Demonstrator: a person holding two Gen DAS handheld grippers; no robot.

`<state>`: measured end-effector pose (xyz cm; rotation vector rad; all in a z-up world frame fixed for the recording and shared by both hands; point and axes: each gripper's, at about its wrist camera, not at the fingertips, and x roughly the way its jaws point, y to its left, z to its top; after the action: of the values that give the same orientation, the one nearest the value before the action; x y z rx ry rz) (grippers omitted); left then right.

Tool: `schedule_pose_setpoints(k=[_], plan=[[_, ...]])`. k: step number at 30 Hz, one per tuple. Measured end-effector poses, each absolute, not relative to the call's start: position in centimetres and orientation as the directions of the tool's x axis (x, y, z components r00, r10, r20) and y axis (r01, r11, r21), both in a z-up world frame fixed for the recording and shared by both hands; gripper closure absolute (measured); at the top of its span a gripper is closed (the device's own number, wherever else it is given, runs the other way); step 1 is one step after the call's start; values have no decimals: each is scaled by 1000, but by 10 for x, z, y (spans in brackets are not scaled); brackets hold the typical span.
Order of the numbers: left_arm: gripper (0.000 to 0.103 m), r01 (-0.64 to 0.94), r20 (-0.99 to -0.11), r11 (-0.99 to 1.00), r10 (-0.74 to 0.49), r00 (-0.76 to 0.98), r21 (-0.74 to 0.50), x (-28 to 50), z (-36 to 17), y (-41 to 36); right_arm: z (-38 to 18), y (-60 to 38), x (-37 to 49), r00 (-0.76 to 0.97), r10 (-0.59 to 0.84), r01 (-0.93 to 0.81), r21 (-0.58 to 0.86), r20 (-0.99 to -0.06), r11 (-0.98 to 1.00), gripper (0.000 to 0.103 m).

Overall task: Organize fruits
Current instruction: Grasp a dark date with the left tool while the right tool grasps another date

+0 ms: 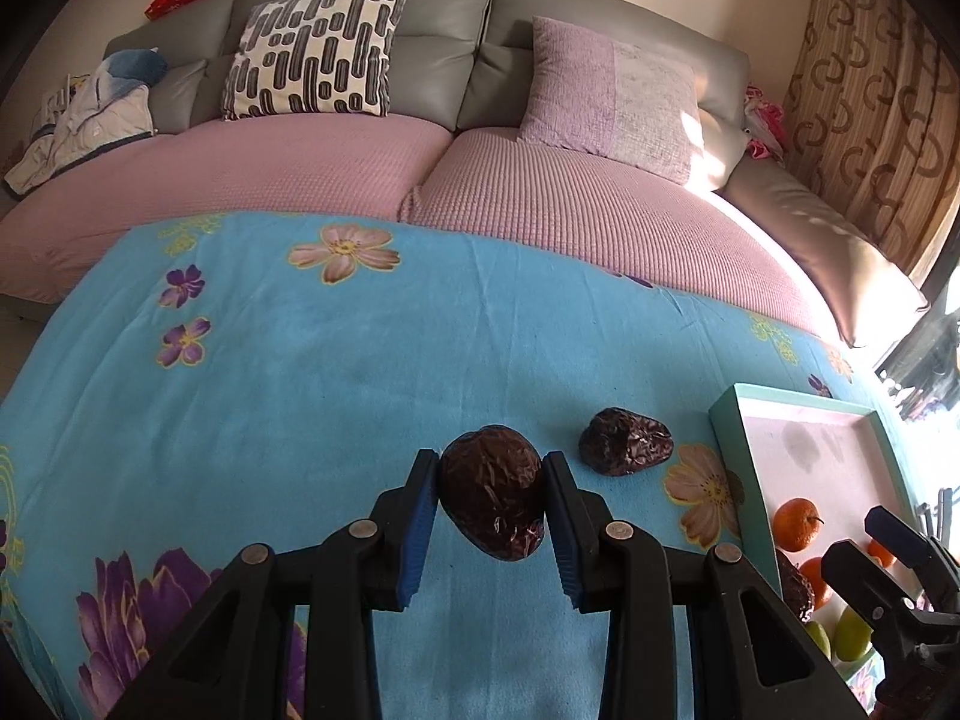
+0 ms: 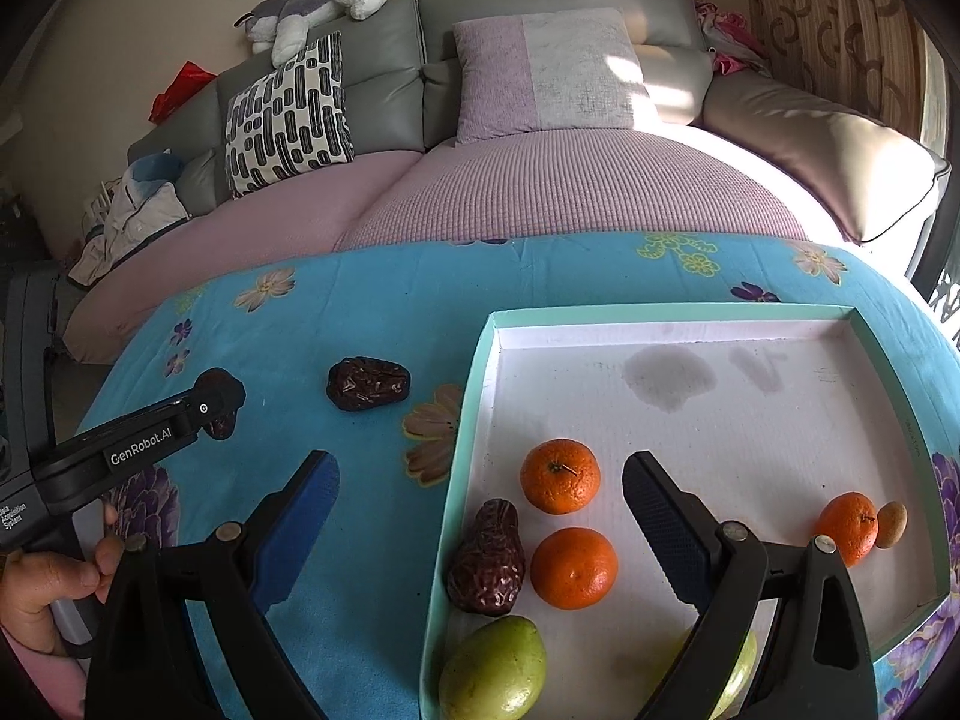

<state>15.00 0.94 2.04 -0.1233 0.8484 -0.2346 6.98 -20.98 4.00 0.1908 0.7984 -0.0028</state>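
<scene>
My left gripper (image 1: 492, 462) is shut on a wrinkled dark red date (image 1: 491, 495), its blue pads pressed against both sides, just above the blue floral cloth (image 1: 300, 372). A second date (image 1: 626, 441) lies on the cloth to its right, short of the teal-rimmed tray (image 1: 729, 420). My right gripper (image 2: 480, 462) stands open over the tray's left rim (image 2: 474, 396) with nothing between its fingers. Inside the tray lie three oranges (image 2: 560, 476) (image 2: 573, 567) (image 2: 847, 528), another date (image 2: 487, 558), a green fruit (image 2: 493, 669) and a small brown fruit (image 2: 892, 523).
A second green fruit (image 2: 741, 666) sits partly hidden behind the right finger. A grey sofa with pink covers (image 1: 540, 204) and cushions runs behind the table. A hand (image 2: 36, 594) holds the left gripper's handle at the lower left. The tray's far half (image 2: 750, 420) is bare white with stains.
</scene>
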Motion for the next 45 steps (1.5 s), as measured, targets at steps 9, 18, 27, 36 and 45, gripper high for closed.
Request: schedule_pose_setpoints(k=[9,18,27,36,45], plan=[[66,84,-700,980,-188,689,-180,167,21,37,51,-184,101,704,133,-5,182,-698,983,7],[66,25,-686,982,-147,712,-185,176,18,60,38,-157,128,662,168,-59,173,-731,983,7],[66,-6,-688,976,-150,710,-219,177,14,74,16,-141,152,615,170,-77,156,-770,985,7],[66,-5,-695,974,-157,702,-225,180,11,74,-7,-140,171,574,153,-61,144,-805,988,8],[66,-6,-693,970,-169,701,-242,180,11,78,-11,-133,175,569,142,-80,117,-810,990,15]])
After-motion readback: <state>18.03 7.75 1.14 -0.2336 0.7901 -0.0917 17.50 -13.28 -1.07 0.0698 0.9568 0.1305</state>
